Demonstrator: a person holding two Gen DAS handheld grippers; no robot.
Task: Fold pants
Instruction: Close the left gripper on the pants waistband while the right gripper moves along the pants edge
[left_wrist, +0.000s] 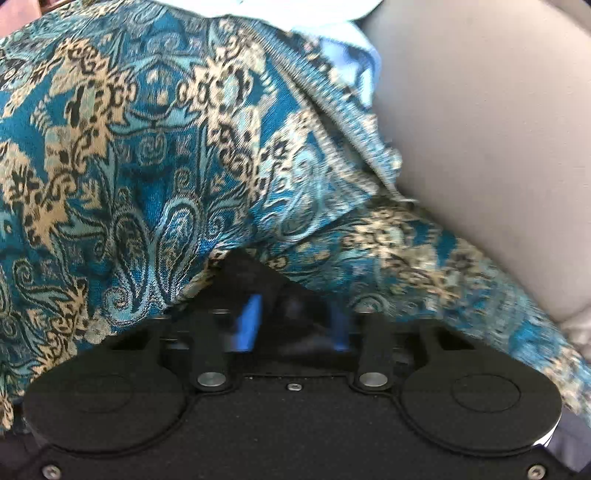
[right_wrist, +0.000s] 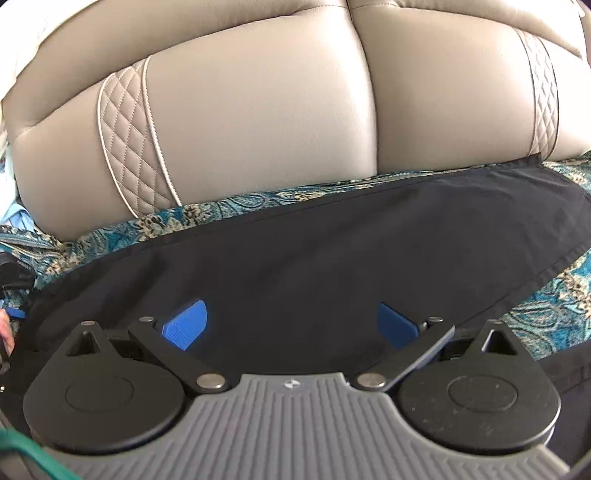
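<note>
The dark navy pants (right_wrist: 314, 266) lie flat on a teal patterned cloth (right_wrist: 207, 214) on a sofa seat, filling the middle of the right wrist view. My right gripper (right_wrist: 291, 326) hovers just over them with its blue fingers (right_wrist: 184, 323) spread wide apart, holding nothing. In the left wrist view my left gripper (left_wrist: 295, 321) has its blue fingers (left_wrist: 249, 323) close together with dark fabric (left_wrist: 269, 291) bunched between them, likely the pants; the fingertips are hidden under that fabric. The patterned cloth (left_wrist: 147, 147) fills most of that view.
The beige leather sofa backrest (right_wrist: 277, 103) with quilted bands rises right behind the pants. A pale blue garment (left_wrist: 351, 48) lies at the far edge of the patterned cloth. The sofa cushion (left_wrist: 480, 129) is to the left gripper's right.
</note>
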